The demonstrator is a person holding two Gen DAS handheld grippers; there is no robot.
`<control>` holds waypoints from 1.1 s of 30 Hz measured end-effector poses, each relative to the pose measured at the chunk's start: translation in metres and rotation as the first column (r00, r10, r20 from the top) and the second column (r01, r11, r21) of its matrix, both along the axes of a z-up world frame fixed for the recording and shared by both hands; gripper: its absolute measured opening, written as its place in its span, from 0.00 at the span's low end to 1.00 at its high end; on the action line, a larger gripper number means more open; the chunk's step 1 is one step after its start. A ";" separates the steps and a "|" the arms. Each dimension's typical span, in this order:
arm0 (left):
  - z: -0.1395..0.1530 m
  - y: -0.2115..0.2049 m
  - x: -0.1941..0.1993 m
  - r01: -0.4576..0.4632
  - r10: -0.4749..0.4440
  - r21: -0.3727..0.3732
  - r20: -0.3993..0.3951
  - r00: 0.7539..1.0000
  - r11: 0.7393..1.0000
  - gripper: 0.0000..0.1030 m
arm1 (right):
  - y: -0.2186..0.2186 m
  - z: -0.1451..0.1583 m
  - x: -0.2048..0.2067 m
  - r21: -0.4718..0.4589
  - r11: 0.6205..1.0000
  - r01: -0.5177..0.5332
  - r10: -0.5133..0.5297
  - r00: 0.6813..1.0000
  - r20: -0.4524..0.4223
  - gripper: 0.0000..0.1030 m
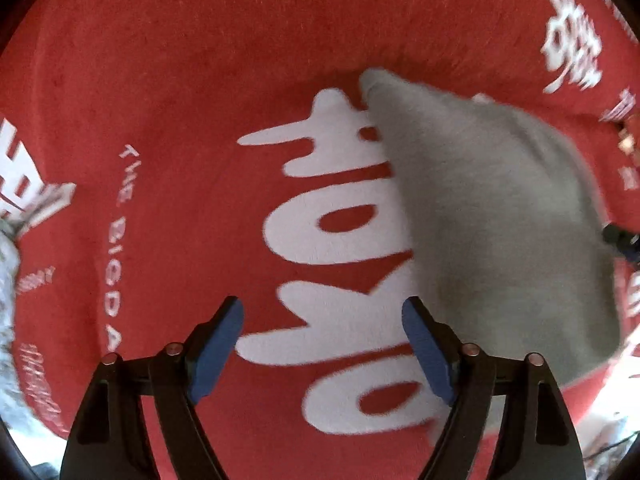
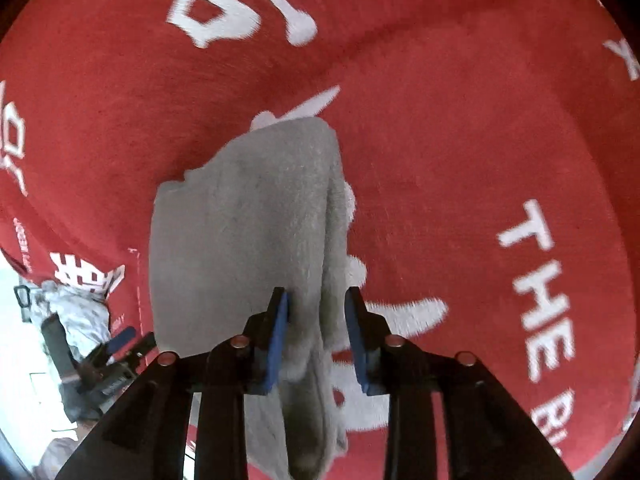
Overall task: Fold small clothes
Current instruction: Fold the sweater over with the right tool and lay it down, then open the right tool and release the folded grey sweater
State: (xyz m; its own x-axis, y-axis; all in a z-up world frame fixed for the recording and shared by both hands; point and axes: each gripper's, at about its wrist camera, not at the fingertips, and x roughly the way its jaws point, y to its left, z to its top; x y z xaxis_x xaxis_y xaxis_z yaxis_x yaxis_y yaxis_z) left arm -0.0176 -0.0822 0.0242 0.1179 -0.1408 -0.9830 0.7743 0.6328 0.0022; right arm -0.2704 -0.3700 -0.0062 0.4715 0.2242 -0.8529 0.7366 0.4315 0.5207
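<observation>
A small grey garment (image 1: pixel 492 216) lies folded over on a red cover (image 1: pixel 160 80) printed with big white letters. In the left wrist view it fills the right side. My left gripper (image 1: pixel 322 308) hangs open over the white lettering with nothing between its fingers; its right fingertip (image 1: pixel 412 316) is at the garment's left edge. In the right wrist view the grey garment (image 2: pixel 248 220) runs from the centre down under my right gripper (image 2: pixel 316 296). A raised fold sits between the narrowly parted jaws, and the right pad (image 2: pixel 356 340) stands just off the cloth. That gripper is open.
The red cover (image 2: pixel 460 140) spans both views. At the lower left of the right wrist view its edge meets a pale surface, where a crumpled light garment (image 2: pixel 76 312) lies beside the other gripper's blue pad (image 2: pixel 122 336). More grey fabric (image 1: pixel 8 288) shows at the left wrist view's left edge.
</observation>
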 end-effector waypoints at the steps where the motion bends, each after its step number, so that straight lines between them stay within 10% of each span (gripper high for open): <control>1: 0.005 0.000 -0.002 0.005 -0.006 -0.026 -0.042 0.999 1.000 0.59 | 0.002 0.009 0.002 -0.002 1.000 -0.005 0.005 1.000 0.013 0.31; 4: 0.011 -0.005 -0.013 0.025 -0.036 -0.076 -0.148 0.988 0.997 0.39 | 0.016 0.025 -0.010 0.002 0.998 -0.063 0.063 0.997 0.052 0.12; 12: 0.001 -0.024 -0.065 0.137 -0.152 -0.085 -0.211 0.966 0.987 0.38 | 0.069 0.028 0.008 -0.082 0.969 -0.232 0.226 0.971 -0.073 0.19; 15: -0.006 -0.017 -0.069 0.118 -0.131 -0.069 -0.229 0.965 0.991 0.38 | 0.067 0.019 -0.002 -0.032 0.980 -0.199 0.196 0.978 -0.068 0.40; 17: -0.009 -0.013 -0.071 0.119 -0.128 -0.054 -0.228 0.965 0.991 0.38 | 0.067 0.015 -0.007 0.029 0.981 -0.194 0.195 0.981 -0.027 0.32; 18: -0.010 -0.011 -0.073 0.123 -0.130 -0.047 -0.225 0.966 0.991 0.38 | 0.068 0.013 -0.008 0.041 0.980 -0.192 0.193 0.981 -0.016 0.05; 33: -0.025 0.000 -0.084 0.073 -0.069 0.008 -0.219 0.973 0.997 0.41 | 0.064 -0.021 -0.054 0.141 0.989 -0.037 0.049 0.995 -0.087 0.18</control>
State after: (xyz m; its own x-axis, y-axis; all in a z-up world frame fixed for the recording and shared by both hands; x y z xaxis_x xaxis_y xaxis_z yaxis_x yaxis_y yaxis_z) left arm -0.1013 -0.0822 -0.0003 -0.1099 -0.1256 -0.9860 0.8001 0.5773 -0.1627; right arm -0.3242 -0.3065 -0.0268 0.3819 0.3621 -0.8503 0.7654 0.3918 0.5106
